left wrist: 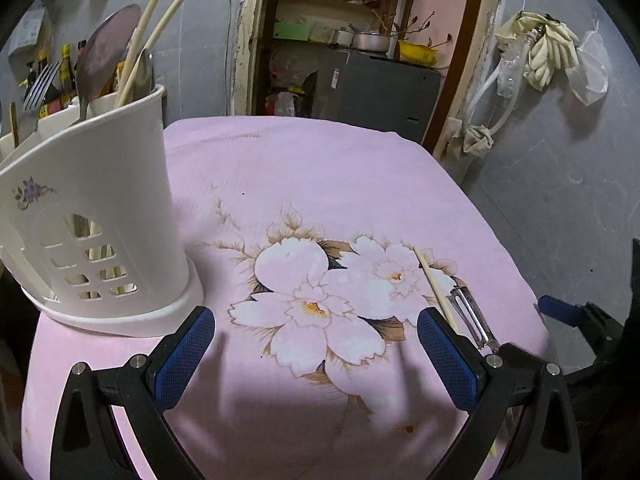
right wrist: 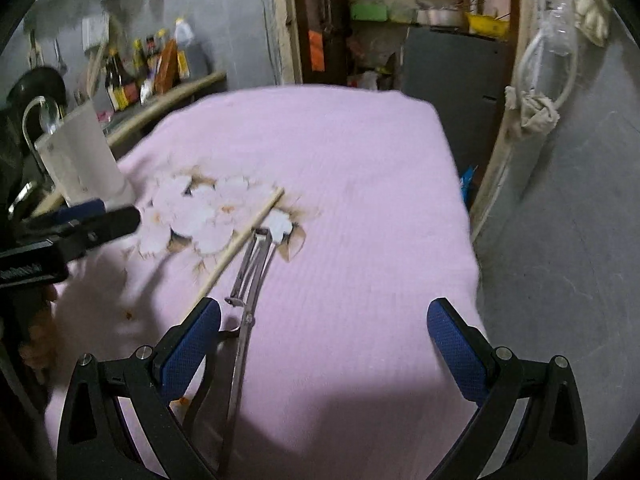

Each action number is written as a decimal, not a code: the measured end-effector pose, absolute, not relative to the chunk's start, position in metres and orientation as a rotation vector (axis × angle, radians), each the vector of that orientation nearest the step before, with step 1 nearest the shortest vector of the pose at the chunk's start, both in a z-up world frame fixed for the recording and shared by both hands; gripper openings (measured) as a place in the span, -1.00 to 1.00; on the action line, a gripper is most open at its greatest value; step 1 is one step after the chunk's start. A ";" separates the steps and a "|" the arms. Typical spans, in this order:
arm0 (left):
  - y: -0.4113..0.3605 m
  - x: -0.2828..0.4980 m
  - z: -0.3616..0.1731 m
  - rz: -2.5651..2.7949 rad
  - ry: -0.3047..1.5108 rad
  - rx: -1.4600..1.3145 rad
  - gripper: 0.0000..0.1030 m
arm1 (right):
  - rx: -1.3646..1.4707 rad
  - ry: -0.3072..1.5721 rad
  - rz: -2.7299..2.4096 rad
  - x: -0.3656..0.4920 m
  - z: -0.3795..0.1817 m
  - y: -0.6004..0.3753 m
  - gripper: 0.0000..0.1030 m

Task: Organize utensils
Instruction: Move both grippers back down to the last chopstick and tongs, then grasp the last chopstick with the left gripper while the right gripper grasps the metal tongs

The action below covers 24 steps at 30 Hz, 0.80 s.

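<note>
Right wrist: slim wooden chopstick (right wrist: 240, 242) beside, perhaps touching, metal peeler (right wrist: 250, 276).

Your lighting is dim and cool, falling from above and behind you: both grippers throw broad soft shadows onto the near pink cloth (left wrist: 360, 184). Left wrist view is sharp at centre. Right wrist view is smeared by motion (worst at the white holder (right wrist: 80, 152) and shelf bottles (right wrist: 136, 68)). Fisheye bending and black vignetting mark every corner. No glare noted.
</note>
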State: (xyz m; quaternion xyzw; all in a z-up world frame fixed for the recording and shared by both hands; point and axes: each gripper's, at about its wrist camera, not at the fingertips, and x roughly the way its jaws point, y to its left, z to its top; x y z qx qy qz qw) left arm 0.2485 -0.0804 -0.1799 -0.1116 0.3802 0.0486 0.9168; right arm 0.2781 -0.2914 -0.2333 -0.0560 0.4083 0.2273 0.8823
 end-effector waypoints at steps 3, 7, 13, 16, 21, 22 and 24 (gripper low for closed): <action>-0.078 0.250 -0.181 0.088 0.791 -0.248 0.98 | -0.137 0.860 0.459 0.283 -0.234 -0.287 0.97; -0.080 0.253 -0.183 0.046 0.804 -0.261 0.98 | -0.159 0.866 0.421 0.285 -0.231 -0.294 0.97; -0.100 0.267 -0.182 -0.076 0.837 -0.247 0.64 | -0.161 0.879 0.367 0.288 -0.229 -0.317 0.96; -0.109 0.277 -0.183 -0.130 0.856 -0.252 0.45 | -0.117 0.893 0.372 0.291 -0.231 -0.332 0.96; -0.125 0.297 -0.191 -0.210 0.924 -0.257 0.09 | -0.092 0.895 0.389 0.294 -0.233 -0.342 0.96; -0.128 0.299 -0.193 -0.216 0.933 -0.258 0.06 | -0.087 0.893 0.395 0.295 -0.234 -0.343 0.96; -0.134 0.305 -0.197 -0.220 0.959 -0.242 -0.02 | -0.083 0.893 0.405 0.293 -0.235 -0.343 0.96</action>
